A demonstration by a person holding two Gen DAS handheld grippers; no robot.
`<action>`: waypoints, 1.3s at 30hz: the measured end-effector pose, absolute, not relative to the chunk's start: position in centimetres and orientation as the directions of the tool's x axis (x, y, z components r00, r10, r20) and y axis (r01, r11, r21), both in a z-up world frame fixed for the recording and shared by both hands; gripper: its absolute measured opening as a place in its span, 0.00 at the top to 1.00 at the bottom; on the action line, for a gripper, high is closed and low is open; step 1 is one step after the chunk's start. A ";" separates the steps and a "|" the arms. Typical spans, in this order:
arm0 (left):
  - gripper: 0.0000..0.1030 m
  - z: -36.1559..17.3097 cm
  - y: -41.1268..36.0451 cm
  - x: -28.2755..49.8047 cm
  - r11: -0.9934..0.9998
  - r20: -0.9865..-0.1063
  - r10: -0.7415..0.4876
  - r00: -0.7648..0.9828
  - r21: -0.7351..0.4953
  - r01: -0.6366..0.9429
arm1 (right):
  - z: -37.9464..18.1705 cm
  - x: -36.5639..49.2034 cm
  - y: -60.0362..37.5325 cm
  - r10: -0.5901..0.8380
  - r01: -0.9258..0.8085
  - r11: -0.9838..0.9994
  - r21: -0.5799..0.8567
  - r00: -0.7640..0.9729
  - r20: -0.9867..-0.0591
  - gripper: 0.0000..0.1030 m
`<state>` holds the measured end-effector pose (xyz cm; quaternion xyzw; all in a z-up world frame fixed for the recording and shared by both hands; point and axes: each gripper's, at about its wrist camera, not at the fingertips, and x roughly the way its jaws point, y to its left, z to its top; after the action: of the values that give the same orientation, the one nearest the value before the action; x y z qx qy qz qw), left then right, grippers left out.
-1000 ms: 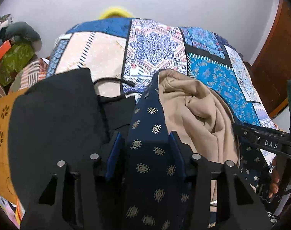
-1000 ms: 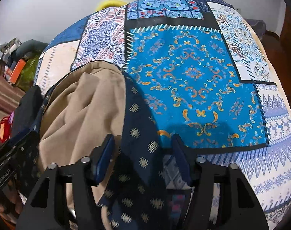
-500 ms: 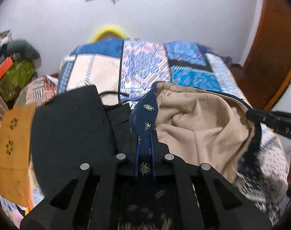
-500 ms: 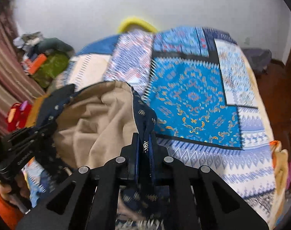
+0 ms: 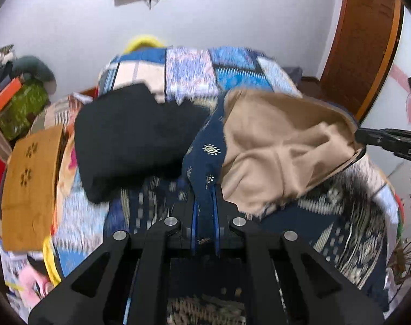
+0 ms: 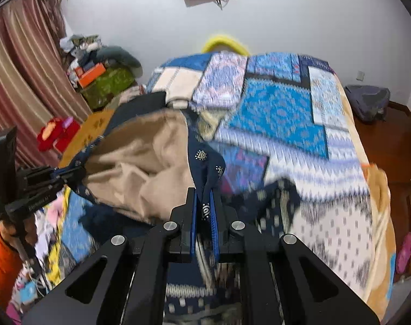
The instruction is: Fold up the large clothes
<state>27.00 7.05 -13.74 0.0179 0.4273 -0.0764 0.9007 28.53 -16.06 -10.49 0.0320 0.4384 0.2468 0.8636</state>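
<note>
A large navy garment (image 5: 205, 157) (image 6: 205, 162) with small gold motifs and a tan lining (image 5: 281, 149) (image 6: 140, 157) hangs lifted above the patchwork bed. My left gripper (image 5: 204, 189) is shut on one navy edge. My right gripper (image 6: 204, 195) is shut on the opposite navy edge. The cloth sags between them, tan side showing. In the left wrist view the right gripper (image 5: 368, 136) reaches in from the right edge; in the right wrist view the left gripper (image 6: 78, 174) comes in from the left, held by a hand with an orange sleeve.
The bed carries a blue patchwork cover (image 6: 281, 113). A folded black garment (image 5: 135, 135) and a mustard cloth (image 5: 29, 189) lie to the left of it. Boxes and clutter (image 6: 102, 75) stand by a striped curtain (image 6: 21, 86). A wooden door (image 5: 368, 40) is on the right.
Both grippers closed on the navy edges, then rose and pulled back from the bed, lifting the garment so it hangs between them. The room's far wall came into view.
</note>
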 end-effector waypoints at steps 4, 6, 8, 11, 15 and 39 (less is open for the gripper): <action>0.92 -18.0 7.8 25.2 0.992 -0.828 -0.105 0.550 -0.047 0.119 | -13.6 26.9 -16.8 0.409 -0.368 0.896 0.250 0.461 -0.787 0.92; 0.91 -20.0 7.8 24.7 0.993 -0.854 -0.091 0.513 -0.040 0.109 | -15.3 26.4 -17.1 0.374 -0.352 0.909 0.223 0.455 -0.808 0.92; 0.89 -21.9 7.9 24.4 0.995 -0.876 -0.065 0.478 -0.018 0.102 | -16.5 26.0 -17.4 0.354 -0.340 0.916 0.211 0.446 -0.822 0.92; 0.73 -22.6 8.1 24.1 0.996 -0.887 -0.052 0.459 -0.012 0.088 | -17.4 25.2 -17.4 0.320 -0.354 0.921 0.166 0.441 -0.839 0.90; 0.51 -21.1 8.3 23.6 0.995 -0.866 -0.042 0.498 0.007 0.095 | -16.7 24.7 -17.0 0.290 -0.384 0.916 0.118 0.430 -0.855 0.69; 0.94 -14.9 5.1 25.4 0.955 -0.767 -0.270 0.582 -0.139 0.261 | -13.4 25.7 -13.8 0.508 -0.471 0.829 0.303 0.405 -0.760 0.92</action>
<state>25.43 5.13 -14.91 -0.0054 0.4321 -0.1494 0.8893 25.66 -13.76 -13.43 0.0202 0.4608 0.2921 0.8378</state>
